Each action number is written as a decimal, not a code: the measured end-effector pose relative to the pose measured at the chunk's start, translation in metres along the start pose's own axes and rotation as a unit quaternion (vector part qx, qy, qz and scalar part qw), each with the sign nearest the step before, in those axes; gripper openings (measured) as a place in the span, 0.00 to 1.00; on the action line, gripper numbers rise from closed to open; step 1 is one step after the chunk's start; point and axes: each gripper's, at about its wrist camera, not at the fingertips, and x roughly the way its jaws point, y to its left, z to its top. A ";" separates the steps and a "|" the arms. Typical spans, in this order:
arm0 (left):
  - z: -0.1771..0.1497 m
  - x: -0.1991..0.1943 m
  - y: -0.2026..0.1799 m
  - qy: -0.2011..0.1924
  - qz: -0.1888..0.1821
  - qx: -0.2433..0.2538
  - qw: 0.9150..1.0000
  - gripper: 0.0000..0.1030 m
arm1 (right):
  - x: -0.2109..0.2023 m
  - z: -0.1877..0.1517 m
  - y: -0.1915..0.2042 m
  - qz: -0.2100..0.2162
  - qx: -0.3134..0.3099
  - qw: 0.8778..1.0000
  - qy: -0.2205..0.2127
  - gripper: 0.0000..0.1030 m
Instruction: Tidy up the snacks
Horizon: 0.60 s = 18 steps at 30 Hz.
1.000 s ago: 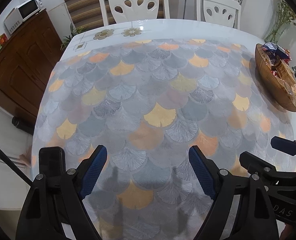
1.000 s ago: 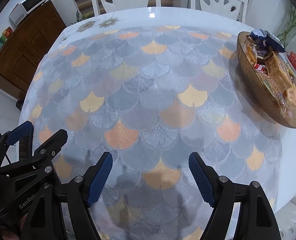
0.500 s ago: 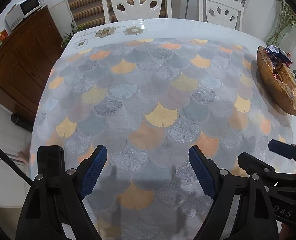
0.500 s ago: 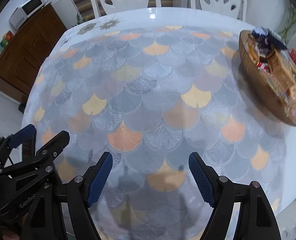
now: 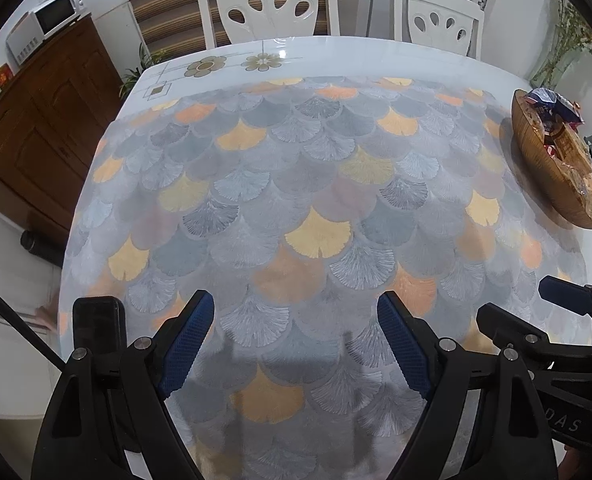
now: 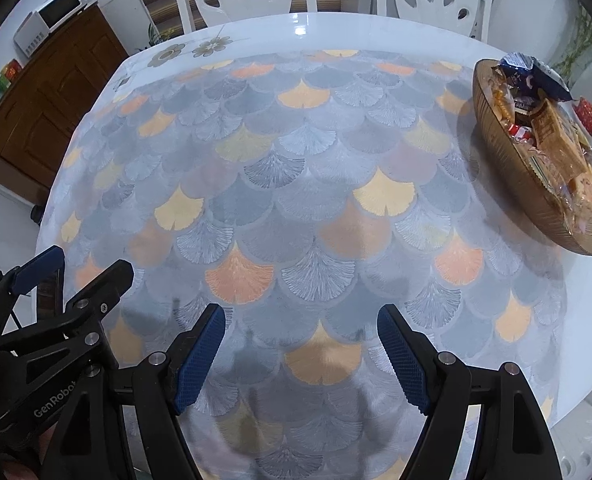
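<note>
A ribbed wooden bowl [image 6: 496, 136] stands at the table's right edge, filled with several wrapped snacks [image 6: 552, 132], a blue bag on top. It also shows in the left wrist view [image 5: 536, 160]. My left gripper [image 5: 296, 344] is open and empty above the near side of the table. My right gripper [image 6: 300, 354] is open and empty beside it, left of the bowl and well short of it. Each gripper shows at the edge of the other's view.
The table [image 5: 296, 184] has a scale-patterned cloth in grey, orange and yellow. Two white chairs [image 5: 268, 4] stand at the far side. A brown cabinet [image 5: 44, 112] with a microwave [image 5: 44, 24] is at the left. A small red packet [image 6: 588, 114] lies beyond the bowl.
Both grippers have drawn back and risen slightly, so the table looks a little farther away. Both stay open and empty. The bowl has not moved.
</note>
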 end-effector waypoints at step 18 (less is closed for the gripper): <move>0.003 0.002 -0.001 0.003 -0.004 0.007 1.000 0.80 | -0.005 0.005 -0.006 0.009 0.012 1.000 -0.012 0.74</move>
